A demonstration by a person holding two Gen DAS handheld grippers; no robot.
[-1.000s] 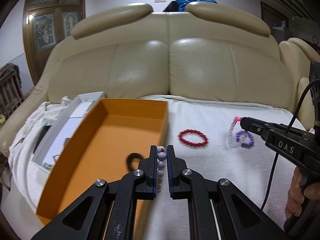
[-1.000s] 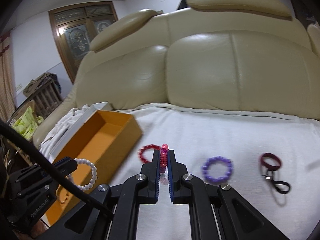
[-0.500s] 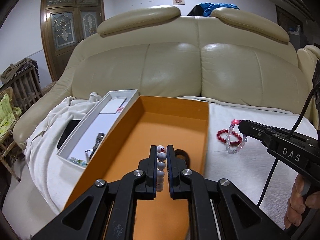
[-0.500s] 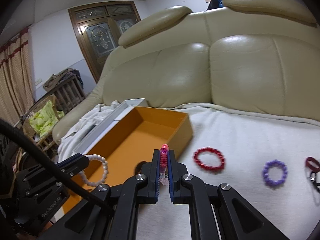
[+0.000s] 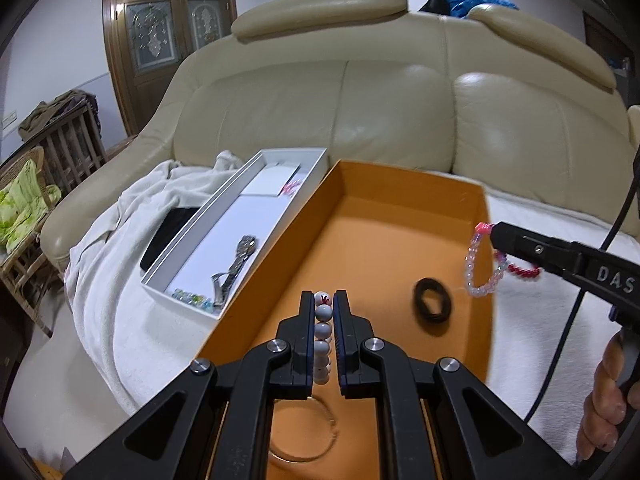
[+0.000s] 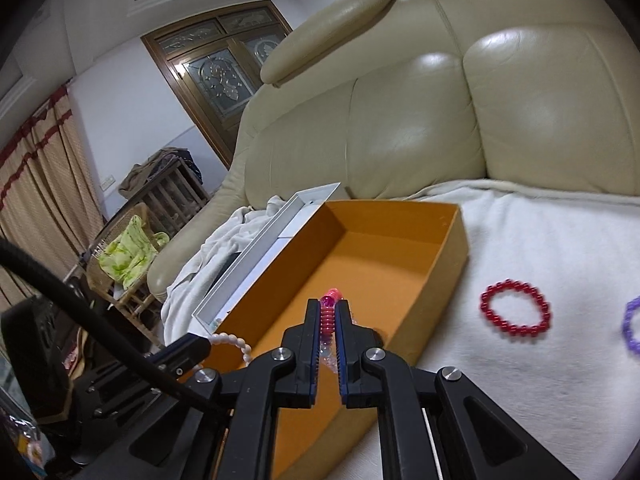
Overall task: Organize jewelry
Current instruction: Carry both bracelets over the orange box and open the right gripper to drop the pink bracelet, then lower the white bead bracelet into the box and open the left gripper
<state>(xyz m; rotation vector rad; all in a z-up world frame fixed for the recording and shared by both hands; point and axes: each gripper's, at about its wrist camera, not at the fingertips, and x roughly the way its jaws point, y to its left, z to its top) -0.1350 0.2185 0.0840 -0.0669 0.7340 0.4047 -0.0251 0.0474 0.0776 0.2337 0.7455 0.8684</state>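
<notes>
The left gripper (image 5: 323,300) is clamping a white bead bracelet (image 5: 322,332) over the orange box (image 5: 400,216); the right gripper (image 6: 329,307) is pinching a pink bead bracelet (image 6: 329,316) above its right wall, beside open floor.

left gripper (image 5: 323,322): black, silver screws
right gripper (image 6: 329,330): black, white letters "DAS", black cable
hand (image 5: 608,404): bare skin

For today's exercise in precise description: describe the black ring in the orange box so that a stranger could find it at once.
Start at the open orange cardboard box on the white blanket covering the beige leather sofa. On the box floor, near its right wall, lies a small black elastic ring. Unlike the beaded bracelets around it, it is plain, dark and beadless.
</notes>
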